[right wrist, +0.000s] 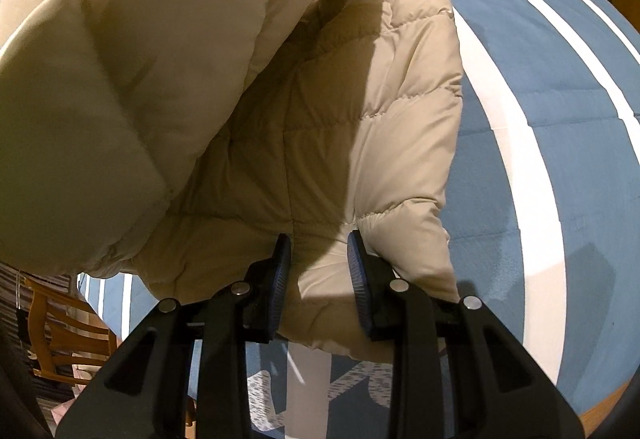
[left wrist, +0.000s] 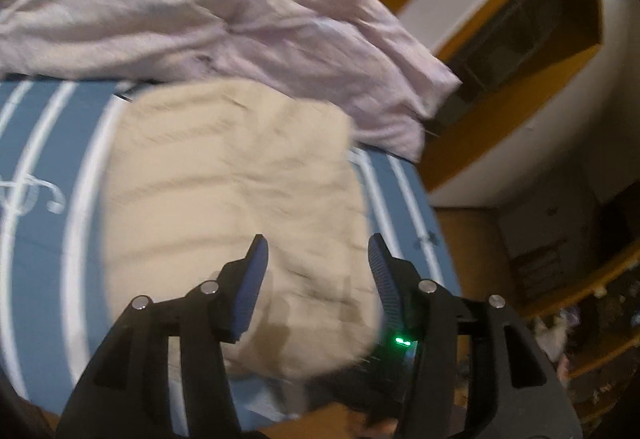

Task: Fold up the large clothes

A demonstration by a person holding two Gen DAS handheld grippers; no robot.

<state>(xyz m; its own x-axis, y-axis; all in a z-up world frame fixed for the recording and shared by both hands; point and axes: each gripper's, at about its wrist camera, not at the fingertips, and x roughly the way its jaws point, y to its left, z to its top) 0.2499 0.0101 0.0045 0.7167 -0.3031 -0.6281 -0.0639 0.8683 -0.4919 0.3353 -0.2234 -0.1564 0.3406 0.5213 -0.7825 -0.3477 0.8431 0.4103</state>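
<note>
A beige quilted puffer jacket lies on a blue cover with white stripes. The left wrist view is motion-blurred. My left gripper is open and empty, hovering above the jacket's near part. In the right wrist view the jacket is partly lifted, with a puffy section hanging at upper left. My right gripper is closed on a bunched edge of the jacket, and its fingers press the fabric from both sides just above the blue cover.
A crumpled pale lilac sheet is heaped at the far end of the blue cover. Wooden shelving stands to the right. A wooden chair stands beside the bed at lower left of the right wrist view.
</note>
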